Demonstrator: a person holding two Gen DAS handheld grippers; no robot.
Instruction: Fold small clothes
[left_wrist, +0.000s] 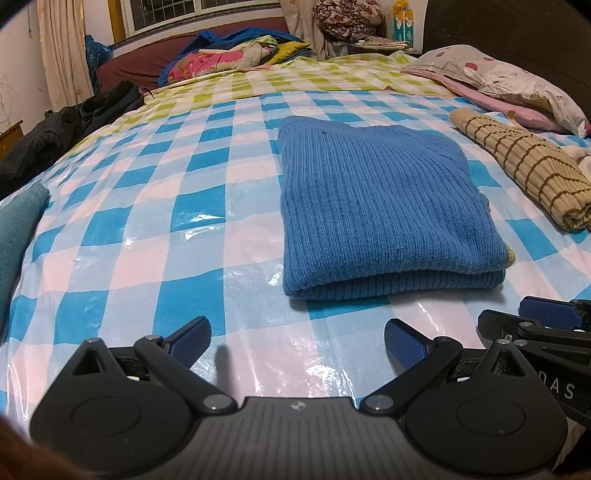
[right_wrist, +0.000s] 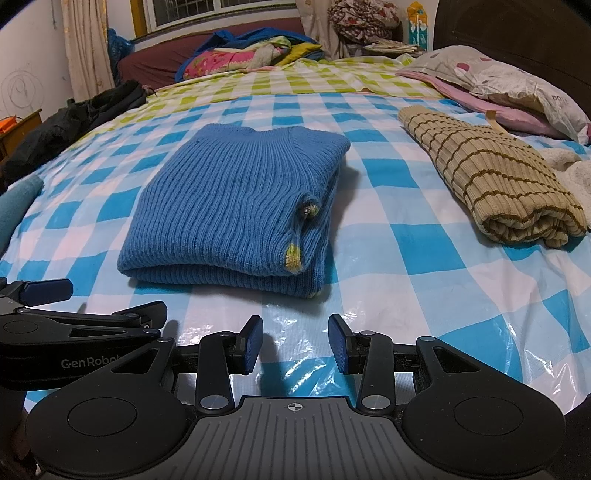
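Observation:
A blue ribbed knit sweater (left_wrist: 376, 206) lies folded flat on the blue-and-white checked plastic sheet (left_wrist: 177, 229) on the bed; it also shows in the right wrist view (right_wrist: 232, 210), with yellow cuff edges at its right side. My left gripper (left_wrist: 297, 338) is open wide and empty, just short of the sweater's near fold. My right gripper (right_wrist: 295, 343) is open and empty, near the sweater's near edge. Each gripper shows in the other's view: the right (left_wrist: 535, 325), the left (right_wrist: 55, 306).
A folded beige sweater with brown stripes (right_wrist: 491, 184) lies to the right, also in the left wrist view (left_wrist: 524, 166). Pillows (right_wrist: 517, 85) sit behind it. Dark clothes (left_wrist: 66, 125) and a teal cloth (left_wrist: 18, 229) lie at the left edge. Bedding is piled (right_wrist: 243, 55) at the far end.

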